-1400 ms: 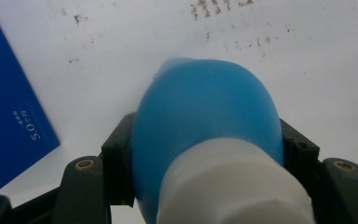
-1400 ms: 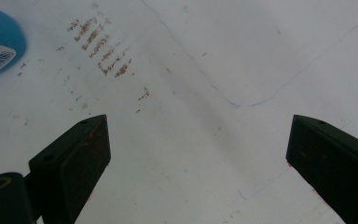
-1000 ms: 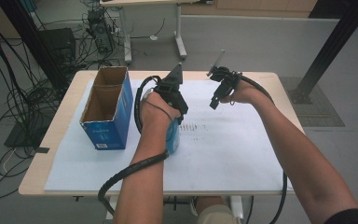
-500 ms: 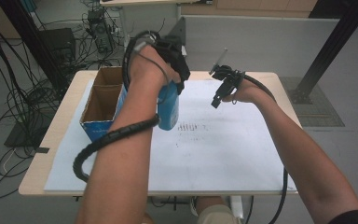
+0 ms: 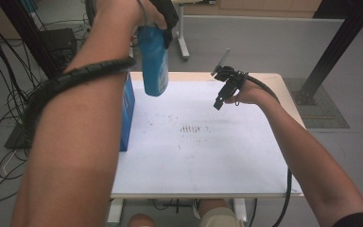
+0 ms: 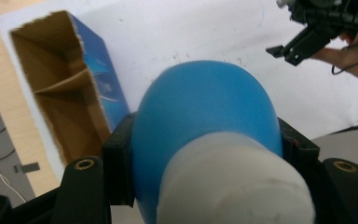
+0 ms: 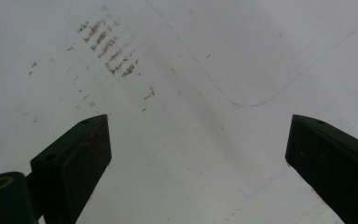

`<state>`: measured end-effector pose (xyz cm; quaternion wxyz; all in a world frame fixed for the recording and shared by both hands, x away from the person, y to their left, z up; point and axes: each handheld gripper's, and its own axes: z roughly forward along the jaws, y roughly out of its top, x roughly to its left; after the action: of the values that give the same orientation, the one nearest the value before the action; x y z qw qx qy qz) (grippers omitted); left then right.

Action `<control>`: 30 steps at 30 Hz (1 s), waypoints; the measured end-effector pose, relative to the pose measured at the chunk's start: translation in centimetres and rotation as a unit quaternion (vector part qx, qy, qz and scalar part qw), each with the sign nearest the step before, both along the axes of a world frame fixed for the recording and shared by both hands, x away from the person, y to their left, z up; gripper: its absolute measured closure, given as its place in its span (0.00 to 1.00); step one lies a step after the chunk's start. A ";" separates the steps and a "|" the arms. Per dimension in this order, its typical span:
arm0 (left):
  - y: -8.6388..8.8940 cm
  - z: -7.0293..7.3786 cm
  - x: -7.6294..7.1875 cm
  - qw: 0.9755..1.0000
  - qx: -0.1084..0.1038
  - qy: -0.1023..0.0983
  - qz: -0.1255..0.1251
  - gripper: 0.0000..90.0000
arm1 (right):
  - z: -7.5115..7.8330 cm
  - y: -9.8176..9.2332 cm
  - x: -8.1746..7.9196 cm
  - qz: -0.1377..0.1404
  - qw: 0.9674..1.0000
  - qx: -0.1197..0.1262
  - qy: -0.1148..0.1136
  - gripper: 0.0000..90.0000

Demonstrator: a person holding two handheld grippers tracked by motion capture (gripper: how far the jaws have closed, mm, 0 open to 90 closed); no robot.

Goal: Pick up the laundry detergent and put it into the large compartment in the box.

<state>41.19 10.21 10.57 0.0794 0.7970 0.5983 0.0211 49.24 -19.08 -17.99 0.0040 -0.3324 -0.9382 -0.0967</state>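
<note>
High view: left gripper (image 5: 163,19) sits at the top of the frame, left of centre, above the table (image 5: 283,142). Its jaws are clamped on a blue bottle (image 5: 153,61), which hangs from them, clear of the table surface, its rounded end lowest in the frame. The bottle's lower end overlaps the far edge of the white sheet (image 5: 203,156) in the picture.

Left gripper view: the bottle (image 6: 205,116) takes the centre of the frame, white cap (image 6: 233,186) toward the camera, one black jaw pressed against each side. Upper left of this frame: an open cardboard box (image 6: 65,93) with blue outer sides and an inner divider, standing on the table. Upper right: the right gripper (image 6: 303,44) in the other hand.

High view: right gripper (image 5: 224,92) at upper centre-right, over the sheet, well apart from the bottle.

Right gripper view: jaws spread wide, nothing between them; below lies the sheet (image 7: 191,140) with brown smudges (image 7: 109,49) at upper left.
</note>
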 end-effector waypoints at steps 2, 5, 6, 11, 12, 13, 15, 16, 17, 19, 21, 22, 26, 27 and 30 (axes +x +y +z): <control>1.0 0.9 -0.2 1.000 -0.003 -0.008 0.009 0.42 | 0.1 -0.1 0.1 -0.002 1.000 0.000 0.002 0.07; 2.4 2.1 -0.3 1.000 -0.001 -0.010 0.021 0.42 | 0.2 -0.5 0.1 -0.002 1.000 0.004 -0.001 0.07; 2.9 2.4 -0.4 1.000 -0.002 -0.014 0.025 0.42 | 0.2 -0.5 0.1 -0.002 1.000 0.004 -0.001 0.07; 5.6 3.6 -0.6 0.998 -0.005 -0.022 0.052 0.42 | 0.5 -0.9 0.1 -0.007 1.000 0.004 0.001 0.07; 6.2 3.7 -0.6 0.998 -0.004 -0.020 0.057 0.42 | 0.5 -1.0 0.1 -0.008 1.000 0.005 0.000 0.07; 6.7 3.8 -0.6 0.998 -0.006 -0.022 0.060 0.42 | 0.5 -1.2 0.1 -0.007 1.000 0.005 -0.002 0.07; 7.8 3.9 -0.7 0.997 -0.006 -0.023 0.069 0.42 | 0.5 -1.3 0.1 -0.008 1.000 0.005 -0.001 0.07; 8.2 3.9 -0.7 0.997 -0.006 -0.024 0.075 0.42 | 0.5 -1.2 0.1 -0.008 1.000 0.004 0.000 0.07; 8.6 3.9 -0.8 0.997 -0.005 -0.025 0.079 0.42 | 0.5 -1.3 0.1 -0.009 1.000 0.005 -0.001 0.07; 9.4 3.9 -0.8 0.996 -0.003 -0.026 0.086 0.42 | 0.5 -1.4 0.2 -0.009 1.000 0.004 -0.001 0.07; 10.0 3.6 -0.8 0.995 -0.002 -0.025 0.093 0.42 | 0.5 -1.3 0.2 -0.010 1.000 0.004 -0.001 0.07; 10.3 3.4 -0.8 0.995 -0.002 -0.025 0.096 0.42 | 0.4 -1.3 0.2 -0.010 1.000 0.004 0.000 0.07; 11.4 2.2 -0.6 0.994 -0.002 -0.020 0.104 0.42 | 0.4 -0.9 0.0 -0.006 1.000 0.002 0.000 0.07; 11.6 1.8 -0.4 0.994 -0.001 -0.017 0.104 0.42 | 0.4 -0.7 0.0 -0.004 1.000 0.001 0.001 0.07; 12.2 0.8 -0.2 0.994 -0.002 -0.012 0.108 0.42 | 0.4 -0.5 -0.2 -0.002 1.000 0.002 0.000 0.07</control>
<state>41.01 22.42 11.35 0.0854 0.7274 0.6798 0.0382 49.06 -19.56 -17.57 0.0047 -0.3342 -0.9374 -0.0980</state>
